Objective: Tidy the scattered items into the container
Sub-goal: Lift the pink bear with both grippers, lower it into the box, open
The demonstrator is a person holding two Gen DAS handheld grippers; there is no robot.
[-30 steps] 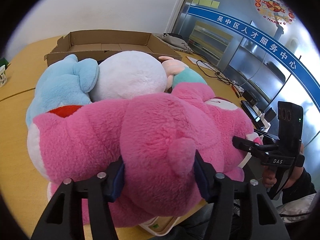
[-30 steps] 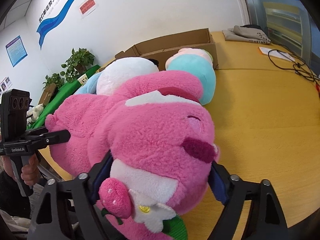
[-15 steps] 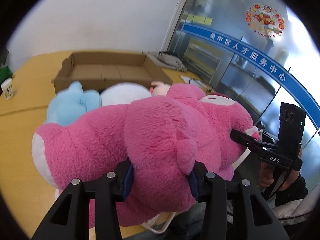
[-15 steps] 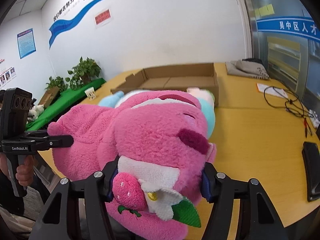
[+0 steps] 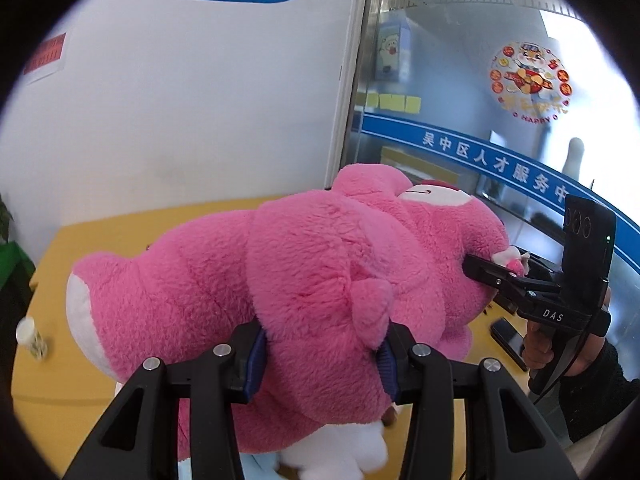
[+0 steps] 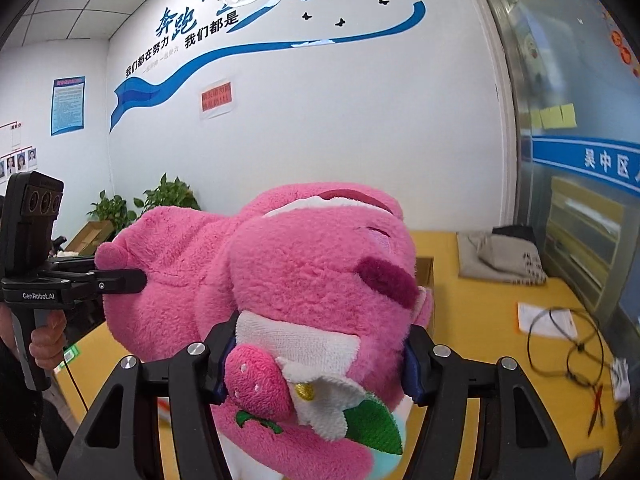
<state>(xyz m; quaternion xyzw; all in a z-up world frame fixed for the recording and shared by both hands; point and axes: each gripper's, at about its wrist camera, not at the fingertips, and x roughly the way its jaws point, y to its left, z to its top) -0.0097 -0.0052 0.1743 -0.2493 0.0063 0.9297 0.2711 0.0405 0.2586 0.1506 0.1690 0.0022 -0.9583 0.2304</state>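
The pink plush bear (image 5: 304,280) is held in the air above the yellow table (image 5: 120,232), clamped at its rear end by the left gripper (image 5: 322,356) and at its head by the right gripper (image 6: 316,356); both pairs of fingers are pressed into the fur.

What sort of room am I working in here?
Probably an office or public service centre: slogan lettering on the wall, a blue signage band across glass partitions, potted plants, and a yellow table.
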